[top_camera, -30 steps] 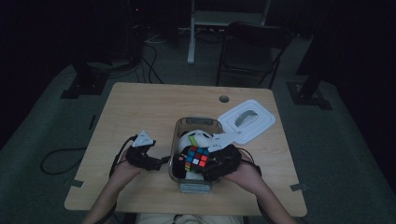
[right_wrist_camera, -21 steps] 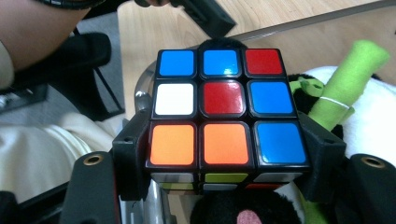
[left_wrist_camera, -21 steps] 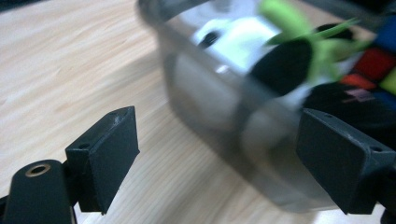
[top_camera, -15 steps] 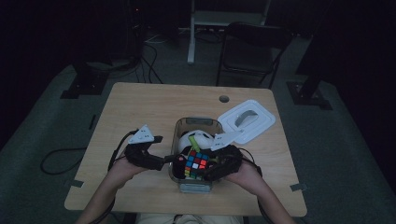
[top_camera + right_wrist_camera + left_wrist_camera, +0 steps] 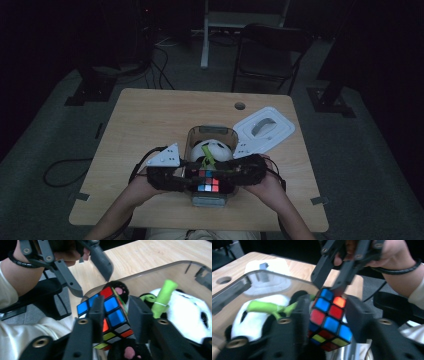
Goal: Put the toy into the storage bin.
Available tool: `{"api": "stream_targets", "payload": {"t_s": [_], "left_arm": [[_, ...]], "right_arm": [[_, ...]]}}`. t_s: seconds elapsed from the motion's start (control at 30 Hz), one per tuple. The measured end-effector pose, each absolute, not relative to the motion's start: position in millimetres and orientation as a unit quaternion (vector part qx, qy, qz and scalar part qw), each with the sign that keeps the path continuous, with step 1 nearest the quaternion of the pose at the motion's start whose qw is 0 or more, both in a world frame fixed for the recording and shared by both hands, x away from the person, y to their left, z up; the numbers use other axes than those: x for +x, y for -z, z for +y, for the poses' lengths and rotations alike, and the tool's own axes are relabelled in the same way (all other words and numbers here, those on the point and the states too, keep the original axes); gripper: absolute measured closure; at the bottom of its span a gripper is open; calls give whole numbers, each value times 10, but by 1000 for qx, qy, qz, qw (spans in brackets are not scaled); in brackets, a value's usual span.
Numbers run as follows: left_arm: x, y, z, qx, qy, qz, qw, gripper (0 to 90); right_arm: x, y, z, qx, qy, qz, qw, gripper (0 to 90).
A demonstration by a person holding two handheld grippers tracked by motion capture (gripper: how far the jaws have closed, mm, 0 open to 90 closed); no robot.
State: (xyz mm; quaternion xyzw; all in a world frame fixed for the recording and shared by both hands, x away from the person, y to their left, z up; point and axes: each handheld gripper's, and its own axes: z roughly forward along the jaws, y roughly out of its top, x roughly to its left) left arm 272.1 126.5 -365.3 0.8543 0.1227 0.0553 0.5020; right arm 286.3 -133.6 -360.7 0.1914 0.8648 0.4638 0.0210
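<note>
A Rubik's cube (image 5: 207, 181) hangs over the near end of a clear plastic bin (image 5: 192, 134). My right gripper (image 5: 116, 305) is shut on the Rubik's cube (image 5: 111, 308), reaching in from the right in the high view (image 5: 226, 178). My left gripper (image 5: 328, 312) comes from the left (image 5: 191, 180), and its jaws stand open close on either side of the cube (image 5: 328, 320). A black and white panda plush (image 5: 214, 149) with a green bamboo stalk (image 5: 162, 300) lies inside the bin.
The bin's white lid (image 5: 265, 129) lies on the table (image 5: 150, 120) to the right of the bin. A round cable hole (image 5: 240, 106) sits near the far edge. A folding chair (image 5: 270, 55) stands beyond the table.
My left gripper has moved right to the cube, and its jaws now flank it. My right gripper has kept hold of the cube over the bin's near end.
</note>
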Motion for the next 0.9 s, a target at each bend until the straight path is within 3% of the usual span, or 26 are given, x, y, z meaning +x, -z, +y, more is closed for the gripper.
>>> {"api": "stream_targets", "payload": {"t_s": [0.03,0.13,0.27,0.4,0.9], "left_arm": [[2702,3644,1253,856,-56,120,500,661],[2664,3629,1216,863,-59,109,491,794],[2698,3676,1161,875,-57,111,469,895],[2739,3724,1131,877,-60,118,462,896],[2924,3874,1066,890,-56,132,432,900]], "right_arm": [[2843,3602,-1340,191,-470,861,31,786],[2811,3579,-1355,187,-488,852,34,900],[2817,3618,-1300,186,-478,858,25,900],[2862,3703,-1254,190,-467,863,11,900],[2936,3874,-1200,212,-440,872,34,900]]}}
